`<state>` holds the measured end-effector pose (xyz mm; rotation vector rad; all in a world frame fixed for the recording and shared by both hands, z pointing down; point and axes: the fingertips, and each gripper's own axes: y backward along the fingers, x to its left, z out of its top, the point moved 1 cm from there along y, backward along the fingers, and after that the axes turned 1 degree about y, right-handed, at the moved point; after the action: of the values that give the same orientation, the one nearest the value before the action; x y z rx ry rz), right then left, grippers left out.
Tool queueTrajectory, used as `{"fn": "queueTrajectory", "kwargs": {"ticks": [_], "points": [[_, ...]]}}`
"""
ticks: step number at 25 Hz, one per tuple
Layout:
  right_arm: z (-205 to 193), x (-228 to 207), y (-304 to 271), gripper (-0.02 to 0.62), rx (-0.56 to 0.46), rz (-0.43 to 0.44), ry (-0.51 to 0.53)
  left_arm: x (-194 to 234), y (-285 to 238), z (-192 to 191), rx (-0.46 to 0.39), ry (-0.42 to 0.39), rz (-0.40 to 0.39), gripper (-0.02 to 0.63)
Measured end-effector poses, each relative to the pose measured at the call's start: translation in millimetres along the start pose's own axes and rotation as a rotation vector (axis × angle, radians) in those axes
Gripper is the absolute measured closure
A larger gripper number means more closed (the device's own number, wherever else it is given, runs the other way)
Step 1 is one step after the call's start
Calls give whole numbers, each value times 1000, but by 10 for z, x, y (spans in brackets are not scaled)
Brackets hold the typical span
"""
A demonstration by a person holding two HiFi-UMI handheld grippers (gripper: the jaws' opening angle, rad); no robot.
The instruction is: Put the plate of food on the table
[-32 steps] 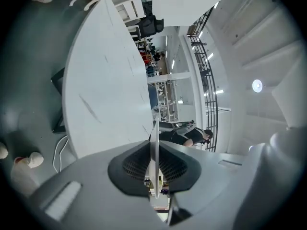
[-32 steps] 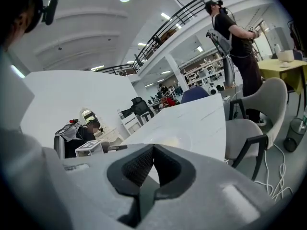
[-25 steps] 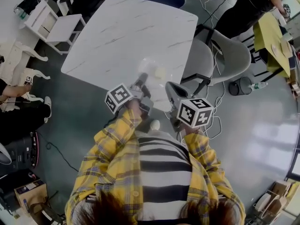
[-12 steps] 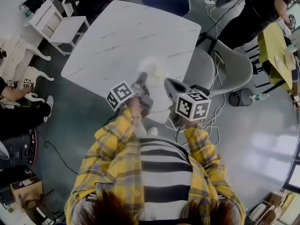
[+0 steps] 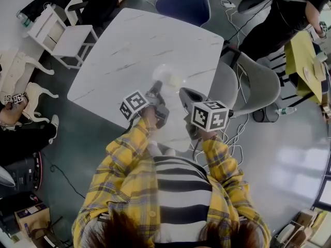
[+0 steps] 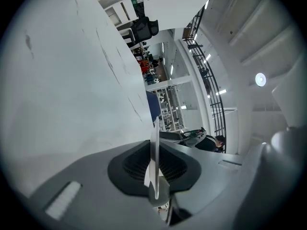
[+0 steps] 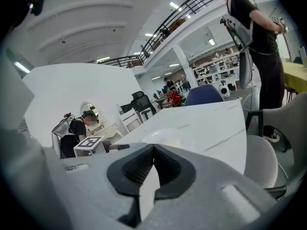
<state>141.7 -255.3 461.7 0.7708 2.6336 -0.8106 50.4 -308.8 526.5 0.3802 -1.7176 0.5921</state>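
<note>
Clear plate (image 5: 164, 72) level above table (image 5: 119, 45), rim clamped in left gripper (image 5: 156, 85)

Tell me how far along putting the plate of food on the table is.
Done: the plate is over the table. In hand: the left gripper is shut on its rim; the right gripper is shut, empty. Left: set it down, let go.
</note>
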Motion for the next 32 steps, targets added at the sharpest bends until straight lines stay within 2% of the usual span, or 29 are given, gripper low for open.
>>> {"fn": "queueTrajectory", "kwargs": {"ticks": [16, 21, 32], "points": [[505, -247, -1137, 598, 55, -34, 25, 159, -857, 889, -23, 53, 10, 575], [618, -385, -1377, 598, 67, -42, 9, 243, -1078, 1162, -59, 107, 8, 575], [576, -514, -1672, 598, 97, -65, 10, 451, -1258, 1251, -46, 158, 64, 575]]}}
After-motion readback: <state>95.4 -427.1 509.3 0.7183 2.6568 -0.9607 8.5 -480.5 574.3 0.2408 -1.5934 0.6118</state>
